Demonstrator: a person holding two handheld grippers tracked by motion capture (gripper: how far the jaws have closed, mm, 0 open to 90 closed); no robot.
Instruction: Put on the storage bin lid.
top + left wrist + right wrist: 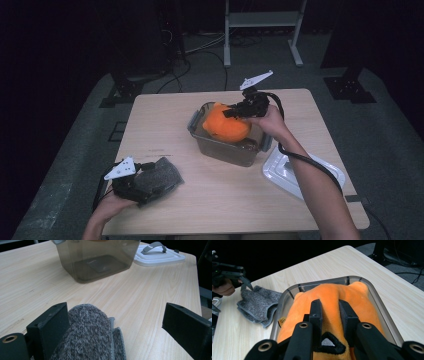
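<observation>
While the right tool point(330, 312) pinches a fold of the orange plush toy point(332, 293) between its 2 black jaws, the toy sits in the mouth of the clear smoky container point(287, 300), partly down inside it and partly bulging above the rim. In the high view the right tool point(234, 113) lies over the top of the toy point(225, 125), with the person's right hand point(270, 120) behind it and the cable trailing back along the forearm. The container point(220, 150) stands near the middle of the worktop point(220, 195), toward its far half.

Just right of the container, lying flat on the worktop, is the white lid point(285, 172); the left gripper view shows the lid point(160, 256) with its grey handle on top, just beside the container point(97, 257).

At the near left corner of the worktop, the left tool point(145, 192) rests over a grey knitted cloth point(160, 177). In the left gripper view its jaws stand wide apart: the cloth point(92, 335) bunches against the left-hand jaw, while the other jaw is well clear of it, so the left tool point(110, 322) is open and grips nothing. The person's left hand point(112, 202) holds it low at the worktop edge.
</observation>
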